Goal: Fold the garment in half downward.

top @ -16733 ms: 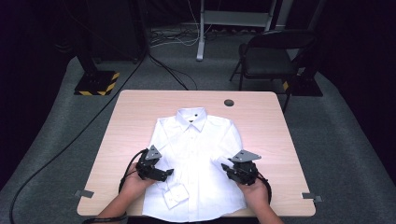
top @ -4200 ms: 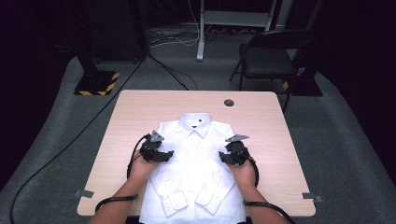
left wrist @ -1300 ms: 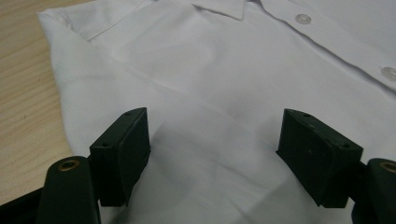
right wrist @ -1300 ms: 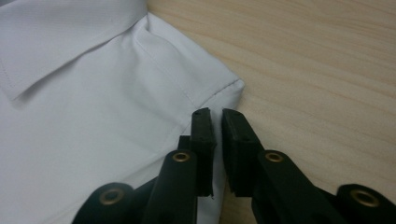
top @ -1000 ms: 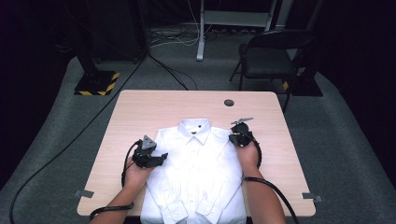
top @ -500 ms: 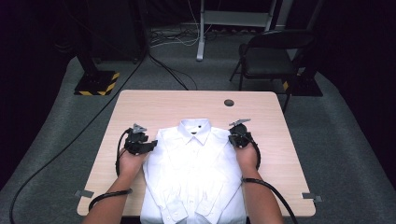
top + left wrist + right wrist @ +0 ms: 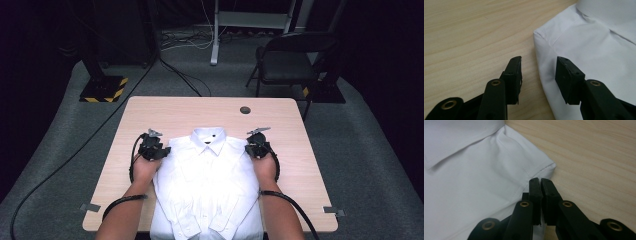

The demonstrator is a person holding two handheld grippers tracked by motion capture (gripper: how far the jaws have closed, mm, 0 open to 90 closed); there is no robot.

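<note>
A white shirt (image 7: 207,175) lies buttoned and face up on the wooden table (image 7: 175,112), sleeves folded in, collar at the far end. My left gripper (image 7: 164,150) sits at its left shoulder. In the left gripper view the left gripper (image 7: 539,65) straddles the shirt's (image 7: 594,50) folded side edge, one jaw over the wood, the other over the cloth. Its jaws have just been closing and the pads stand apart from the cloth. My right gripper (image 7: 250,149) is at the right shoulder. The right gripper (image 7: 540,181) has its jaws pressed together on the shirt's (image 7: 474,177) edge.
A small dark round thing (image 7: 245,110) lies near the table's far edge. Grey tape marks (image 7: 90,206) (image 7: 332,211) stick to the front corners. A black chair (image 7: 292,57) stands beyond the table, with cables on the carpet around it.
My left gripper has moved away from me along the shirt's left side, up to the shoulder, with its jaws drawn closer together. The right gripper has stayed at the right shoulder.
</note>
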